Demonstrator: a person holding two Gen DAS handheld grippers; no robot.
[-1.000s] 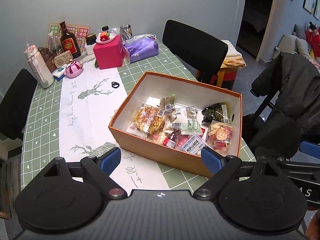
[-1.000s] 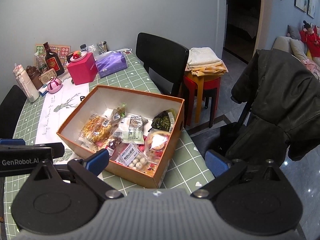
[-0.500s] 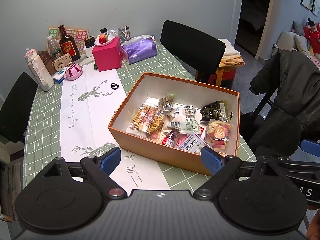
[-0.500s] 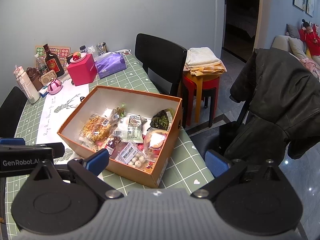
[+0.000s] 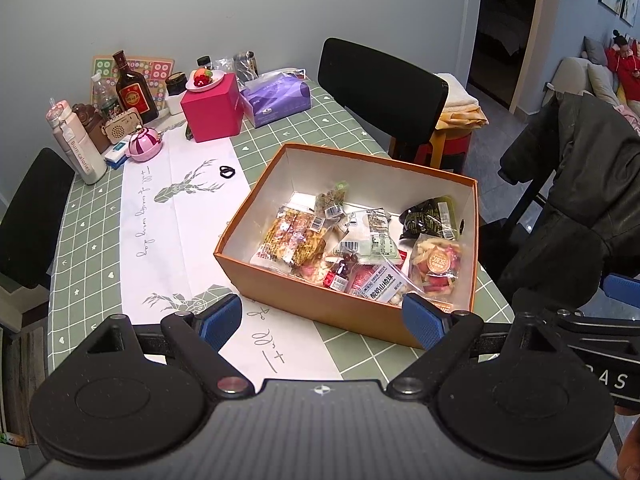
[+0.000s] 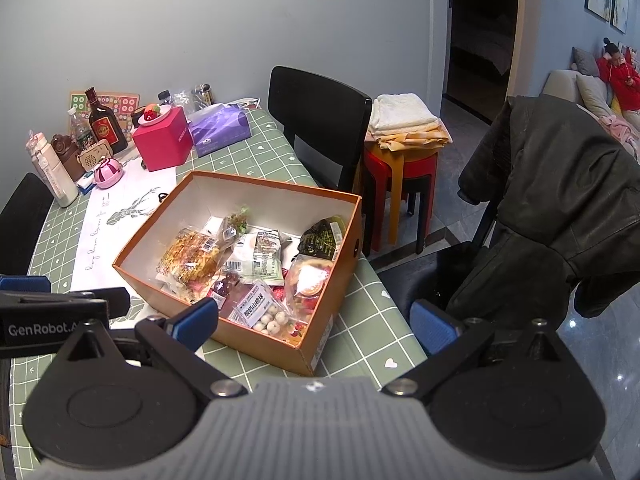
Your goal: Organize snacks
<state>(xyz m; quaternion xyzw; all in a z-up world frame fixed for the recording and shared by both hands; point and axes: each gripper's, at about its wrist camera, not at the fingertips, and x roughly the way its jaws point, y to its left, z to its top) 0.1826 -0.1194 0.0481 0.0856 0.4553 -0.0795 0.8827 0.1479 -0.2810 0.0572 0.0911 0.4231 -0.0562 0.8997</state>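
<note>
An open orange box (image 5: 280, 168) (image 6: 344, 240) stands on the green checked table and holds several snack packets: a yellow crispy pack (image 5: 292, 236) (image 6: 192, 258), a dark green pack (image 5: 430, 218) (image 6: 322, 240), a clear pack with a round orange label (image 5: 436, 264) and a pack of white balls (image 6: 264, 312). My left gripper (image 5: 322, 320) is open and empty, held above the table in front of the box. My right gripper (image 6: 316, 320) is open and empty over the box's near right corner.
At the table's far end stand a pink box (image 5: 212, 108), a purple tissue pack (image 5: 276, 98), a brown bottle (image 5: 132, 90), a white tumbler (image 5: 78, 148) and a pink pot (image 5: 144, 146). A black chair (image 5: 380, 92) and a coat-draped chair (image 6: 560, 200) stand to the right.
Both grippers have drawn back and up a little from the box, so it looks slightly smaller. Nothing on the table has moved.
</note>
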